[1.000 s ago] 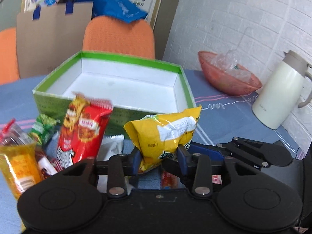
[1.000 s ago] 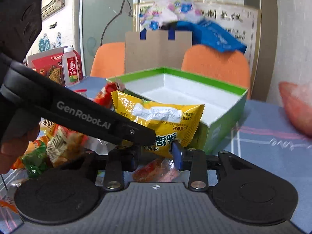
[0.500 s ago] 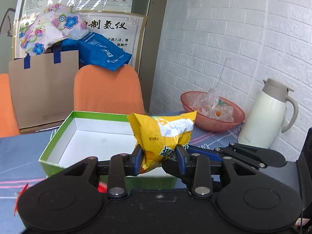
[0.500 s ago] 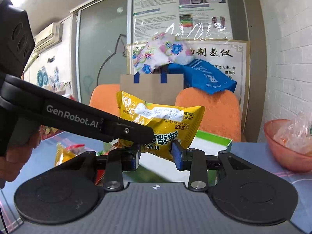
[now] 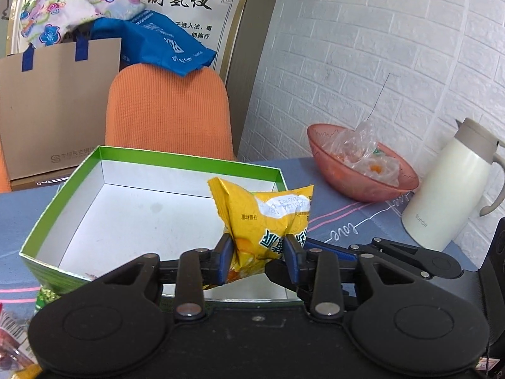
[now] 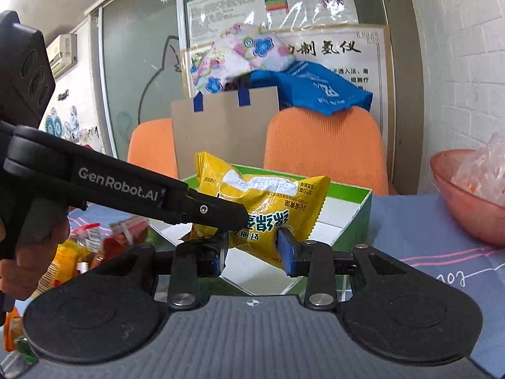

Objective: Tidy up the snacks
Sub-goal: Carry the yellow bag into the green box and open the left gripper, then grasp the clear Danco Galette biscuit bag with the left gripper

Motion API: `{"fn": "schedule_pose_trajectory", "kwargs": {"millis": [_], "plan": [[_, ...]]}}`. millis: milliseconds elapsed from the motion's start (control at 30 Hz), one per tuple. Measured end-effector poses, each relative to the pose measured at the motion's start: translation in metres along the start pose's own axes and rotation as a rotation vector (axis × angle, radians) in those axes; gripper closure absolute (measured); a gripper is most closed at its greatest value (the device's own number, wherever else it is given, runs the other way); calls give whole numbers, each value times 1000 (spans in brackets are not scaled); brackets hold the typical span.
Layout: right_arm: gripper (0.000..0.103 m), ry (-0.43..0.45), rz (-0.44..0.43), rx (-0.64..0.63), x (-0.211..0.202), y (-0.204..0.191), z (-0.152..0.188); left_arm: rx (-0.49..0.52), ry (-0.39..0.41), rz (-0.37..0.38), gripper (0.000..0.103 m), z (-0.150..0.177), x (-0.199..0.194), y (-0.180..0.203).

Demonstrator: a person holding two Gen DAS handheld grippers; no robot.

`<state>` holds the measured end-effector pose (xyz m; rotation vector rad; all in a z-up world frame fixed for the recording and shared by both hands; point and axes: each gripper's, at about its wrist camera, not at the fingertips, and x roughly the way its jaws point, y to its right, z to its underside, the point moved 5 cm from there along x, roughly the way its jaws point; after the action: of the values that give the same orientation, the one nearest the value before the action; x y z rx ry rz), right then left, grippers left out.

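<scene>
The yellow snack packet (image 5: 263,218) is a puffed, crinkled foil pillow with serrated end seals, a white printed date label near its top and dark Chinese characters across its lower half; orange shows at its bottom corner. It hangs in the air over the near right part of the green box (image 5: 189,162), an open, shallow carton with bright green walls and a bare white inside. Both claws have it between their blue pads. The left claw (image 5: 258,260) pinches the packet's lower end, its pads dented into the foil, and its jaws are opening. In the right wrist view the right claw (image 6: 251,252) has the same packet between its pads with the jaws opening; the right pad looks to be touching the foil, though whether it presses is hard to judge. The left gripper's black arm crosses that view, held by a hand (image 6: 28,252) at the left edge.

The box rests on a blue-grey tabletop (image 5: 341,221). Left of it lies a heap of other snack packets (image 6: 94,243), blurred. To the right sit a pink bowl (image 5: 363,183) with clear plastic bags in it and, further right, a cream thermos jug (image 5: 448,189). Behind stand orange chairs (image 5: 167,110) and a brown paper bag (image 5: 60,101).
</scene>
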<state>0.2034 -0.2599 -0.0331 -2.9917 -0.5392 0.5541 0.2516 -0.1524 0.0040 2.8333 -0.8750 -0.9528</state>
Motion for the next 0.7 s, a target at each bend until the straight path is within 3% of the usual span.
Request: {"fn": "schedule_pose_trajectory", "kwargs": {"millis": [33, 67, 100, 233, 400, 533, 700], "plan": [[30, -5, 3, -4, 3, 0, 2, 5, 1, 0, 4, 1, 2, 0], [21, -9, 4, -11, 5, 0, 4, 9, 5, 0, 0, 2, 2, 1], [0, -18, 6, -18, 6, 1, 7, 12, 14, -13, 0, 2, 1, 2], [0, 9, 46, -41, -10, 1, 4, 40, 102, -85, 0, 0, -24, 6], [0, 80, 77, -27, -55, -6, -14, 18, 133, -104, 0, 0, -75, 12], [0, 114, 93, -28, -94, -20, -16, 19, 169, -162, 0, 14, -121, 21], [0, 89, 68, 4, -123, -32, 6, 1, 167, -131, 0, 48, -154, 27]]}}
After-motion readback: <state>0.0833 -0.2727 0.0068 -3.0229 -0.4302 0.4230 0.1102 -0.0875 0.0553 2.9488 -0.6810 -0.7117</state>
